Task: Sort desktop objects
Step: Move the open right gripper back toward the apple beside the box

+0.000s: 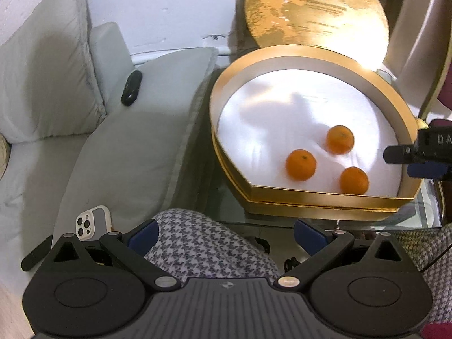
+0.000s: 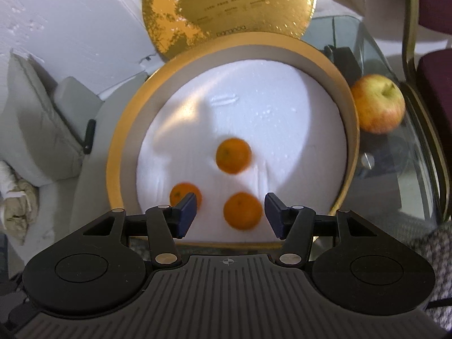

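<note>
Three mandarins are seen gathered on the white lining of a gold-rimmed gift box [image 2: 121,152], which is set on a glass worktop [image 2: 395,175]. The right gripper [image 2: 230,214] is held above the near edge of the box with its jaws partly spread and nothing pressed between them; the nearest mandarin [image 2: 242,211] is framed in the gap below, clear of both pads. A second mandarin [image 2: 180,192] is partly hidden behind the left-hand jaw, and a third mandarin [image 2: 233,155] lies farther ahead.

The fruit appears to have been collected in the box as the sorting bin, its round gold lid [image 2: 226,5] propped upright behind so that the opening is left free. An apple [image 2: 378,103] is left outside the box, beyond the right-hand jaw and just beside the rim, and is judged to be the next item due for sorting.

The left gripper [image 1: 226,237] is held back over a houndstooth-clad knee [image 1: 203,243], jaws spread wide and empty, with the box ahead and right of them. A phone [image 1: 91,221] is lying on the sofa cushion [image 1: 127,155] beyond the left-hand jaw.
</note>
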`<state>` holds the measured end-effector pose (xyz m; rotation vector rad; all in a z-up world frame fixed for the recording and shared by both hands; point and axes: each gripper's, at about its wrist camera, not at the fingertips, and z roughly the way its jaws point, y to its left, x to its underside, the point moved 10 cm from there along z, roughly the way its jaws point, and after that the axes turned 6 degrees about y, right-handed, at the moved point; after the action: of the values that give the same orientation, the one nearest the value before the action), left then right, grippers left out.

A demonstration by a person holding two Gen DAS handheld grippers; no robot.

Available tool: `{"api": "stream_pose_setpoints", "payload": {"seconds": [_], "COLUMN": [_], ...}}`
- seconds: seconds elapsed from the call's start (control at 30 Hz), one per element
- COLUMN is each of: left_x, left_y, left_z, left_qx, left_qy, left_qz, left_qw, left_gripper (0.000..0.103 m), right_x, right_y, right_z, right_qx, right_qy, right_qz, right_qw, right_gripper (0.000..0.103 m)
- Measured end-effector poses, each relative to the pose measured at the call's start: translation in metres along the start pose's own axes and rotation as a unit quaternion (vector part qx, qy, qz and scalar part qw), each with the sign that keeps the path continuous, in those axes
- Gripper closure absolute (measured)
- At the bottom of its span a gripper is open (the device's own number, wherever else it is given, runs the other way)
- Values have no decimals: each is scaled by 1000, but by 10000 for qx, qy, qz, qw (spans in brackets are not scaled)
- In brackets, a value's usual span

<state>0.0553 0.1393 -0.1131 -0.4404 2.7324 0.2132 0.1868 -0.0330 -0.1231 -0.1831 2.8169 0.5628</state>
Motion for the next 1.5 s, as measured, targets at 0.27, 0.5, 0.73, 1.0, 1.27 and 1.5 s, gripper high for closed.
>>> {"api": "stream_pose_setpoints", "payload": {"seconds": [0.27, 0.5, 0.73, 1.0, 1.27, 1.5], "left_x": [0, 1, 2, 3, -2, -5], "left_y": [-21, -39, -56, -68, -87, -110], "left_z": [-12, -16, -18, -19, -16, -15], "left_qx": [-9, -29, -8, -34, -3, 67], "left_qy": [-97, -127, -145, -147, -135, -138], "left_qz": [297, 573, 787, 967, 1192, 1488], "left_qw": [9995, 9983, 9968, 9952, 9928, 9888], "left_gripper": [1, 1, 1, 1, 1, 1], "right_x": [24, 40, 49, 53, 52, 54], "right_y": [-12, -24, -41, -55, -77, -103], "right_z": [-18, -32, -39, -44, -49, -55], "right_qx": [-274, -422, -436, -437, -384, -314], "right_qy": [13, -35, -46, -75, -137, -193], "right_qz": [167, 268, 415, 517, 707, 985], "right_qw": [9995, 9987, 9982, 9977, 9967, 9945], "right_gripper": [43, 39, 39, 32, 31, 31]}}
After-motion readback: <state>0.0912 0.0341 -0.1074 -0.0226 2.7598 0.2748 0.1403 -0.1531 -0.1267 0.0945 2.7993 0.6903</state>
